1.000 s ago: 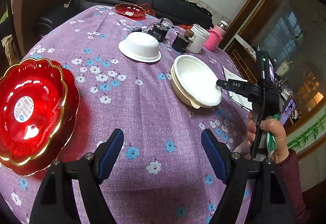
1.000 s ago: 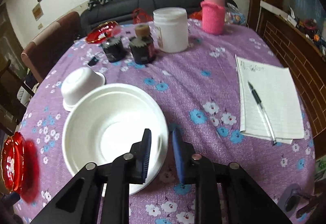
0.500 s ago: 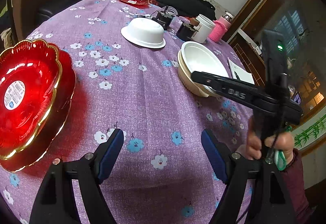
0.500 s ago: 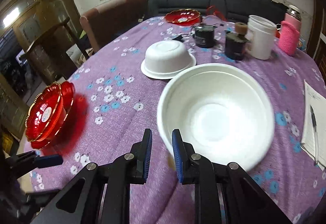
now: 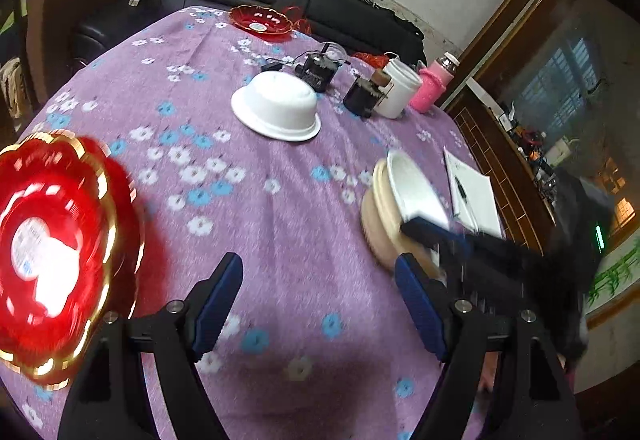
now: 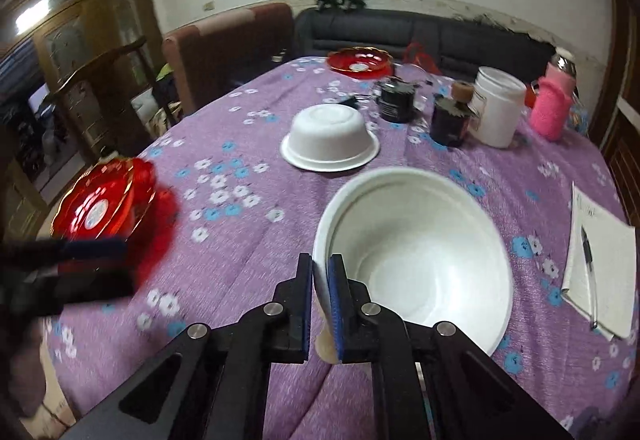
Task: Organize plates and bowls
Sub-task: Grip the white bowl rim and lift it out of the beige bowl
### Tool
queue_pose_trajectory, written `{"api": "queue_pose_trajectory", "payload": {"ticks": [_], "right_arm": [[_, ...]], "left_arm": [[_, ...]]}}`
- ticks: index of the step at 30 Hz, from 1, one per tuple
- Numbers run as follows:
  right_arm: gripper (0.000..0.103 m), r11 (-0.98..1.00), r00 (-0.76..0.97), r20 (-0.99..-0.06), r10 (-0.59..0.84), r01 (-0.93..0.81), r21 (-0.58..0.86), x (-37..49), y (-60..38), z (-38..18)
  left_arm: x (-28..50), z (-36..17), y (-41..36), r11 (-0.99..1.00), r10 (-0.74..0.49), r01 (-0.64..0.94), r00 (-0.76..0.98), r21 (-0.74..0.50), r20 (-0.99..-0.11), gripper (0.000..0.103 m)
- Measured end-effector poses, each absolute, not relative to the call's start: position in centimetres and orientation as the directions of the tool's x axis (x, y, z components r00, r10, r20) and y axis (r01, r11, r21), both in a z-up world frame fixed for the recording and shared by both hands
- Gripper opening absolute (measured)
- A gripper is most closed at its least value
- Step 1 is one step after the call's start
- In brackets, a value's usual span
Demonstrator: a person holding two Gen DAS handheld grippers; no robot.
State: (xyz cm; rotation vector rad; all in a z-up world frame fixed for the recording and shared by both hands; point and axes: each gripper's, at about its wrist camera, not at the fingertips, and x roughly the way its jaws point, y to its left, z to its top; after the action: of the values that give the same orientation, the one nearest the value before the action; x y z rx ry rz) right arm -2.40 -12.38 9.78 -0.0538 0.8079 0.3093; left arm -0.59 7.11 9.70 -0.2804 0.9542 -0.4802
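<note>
Purple floral tablecloth, round table. Right gripper just closed, pads clamped on near rim of white foam bowl, mouth up, nested in beige one. Left gripper jaws apart, empty. Second white bowl inverted mid-table. Scalloped red plates gold-edged, sticker blurred, unreadable.

Far ahead of the tool stand a white jar, a pink bottle and two dark pots. A notepad with a pen lies to its right.
</note>
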Motion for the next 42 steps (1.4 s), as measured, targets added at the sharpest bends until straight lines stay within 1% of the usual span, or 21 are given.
{"api": "queue_pose_trajectory", "payload": {"ticks": [4,10,13,20,21,22,23,24,25,29,33,36,37,39,40,41,42], "right_arm": [[0.007,0.94,0.669,-0.696,0.261,-0.34,0.026,-4.6,-11.1,10.6],[0.007,0.932,0.708,-0.655,0.265,-0.363,-0.016,-6.3,-10.4,12.0],[0.007,0.923,0.715,-0.651,0.256,-0.382,-0.056,-7.0,-9.3,11.9],[0.007,0.89,0.71,-0.658,0.252,-0.437,-0.13,-8.6,-6.8,10.6],[0.007,0.887,0.71,-0.658,0.25,-0.44,-0.138,-8.7,-6.7,10.5],[0.007,0.885,0.712,-0.657,0.248,-0.442,-0.144,-8.8,-6.5,10.3],[0.007,0.884,0.716,-0.655,0.243,-0.441,-0.155,-8.9,-6.4,10.3],[0.007,0.884,0.723,-0.651,0.233,-0.437,-0.169,-8.9,-6.4,10.2],[0.007,0.883,0.723,-0.65,0.233,-0.438,-0.171,-9.0,-6.4,10.2],[0.008,0.882,0.721,-0.65,0.241,-0.442,-0.162,-9.3,-6.6,10.1],[0.009,0.881,0.722,-0.636,0.273,-0.453,-0.136,-9.4,-6.8,10.4],[0.011,0.887,0.674,-0.641,0.368,-0.462,0.024,-8.9,-9.1,11.1],[0.012,0.888,0.664,-0.627,0.407,-0.448,0.102,-8.9,-10.5,11.5],[0.014,0.881,0.657,-0.597,0.46,-0.423,0.212,-9.0,-12.8,12.1],[0.017,0.87,0.66,-0.568,0.492,-0.389,0.302,-9.2,-15.0,12.3],[0.019,0.872,0.675,-0.553,0.489,-0.349,0.344,-9.2,-16.3,12.4],[0.024,0.88,0.696,-0.547,0.465,-0.297,0.371,-9.2,-17.7,12.4]], "left_arm": [[0.9,9.8,6.1,0.84,-0.542,0.266,0.445,-0.473,-0.713,0.078],[2.2,9.1,4.5,0.802,-0.597,0.276,0.354,-0.53,-0.72,0.078],[3.2,8.4,3.7,0.786,-0.617,0.282,0.3,-0.55,-0.728,0.078],[4.3,6.7,2.8,0.755,-0.655,0.236,0.214,-0.612,-0.725,0.077],[4.3,6.6,2.7,0.752,-0.658,0.239,0.211,-0.615,-0.722,0.072],[4.3,6.7,2.4,0.751,-0.658,0.245,0.211,-0.613,-0.723,0.051],[4.3,6.6,2.1,0.756,-0.652,0.255,0.2,-0.603,-0.731,0.026],[4.4,6.5,2.1,0.766,-0.639,0.255,0.201,-0.59,-0.743,0.017],[4.4,6.3,1.9,0.768,-0.636,0.258,0.198,-0.586,-0.746,0.013],[3.8,6.7,1.6,0.781,-0.618,0.285,0.231,-0.555,-0.751,0.008],[3.7,7.1,2.1,0.77,-0.635,0.285,0.252,-0.571,-0.73,0.006],[3.7,7.2,2.4,0.76,-0.648,0.283,0.262,-0.585,-0.715,0.006],[3.7,7.2,2.4,0.765,-0.642,0.282,0.268,-0.578,-0.719,0.005],[3.6,7.1,2.6,0.769,-0.637,0.28,0.272,-0.574,-0.721,0.005],[3.5,7.0,2.7,0.772,-0.634,0.282,0.274,-0.57,-0.723,0.005],[3.4,7.0,2.7,0.773,-0.633,0.285,0.278,-0.567,-0.723,0.005],[3.3,7.0,2.7,0.774,-0.632,0.289,0.281,-0.564,-0.722,0.005]]}}
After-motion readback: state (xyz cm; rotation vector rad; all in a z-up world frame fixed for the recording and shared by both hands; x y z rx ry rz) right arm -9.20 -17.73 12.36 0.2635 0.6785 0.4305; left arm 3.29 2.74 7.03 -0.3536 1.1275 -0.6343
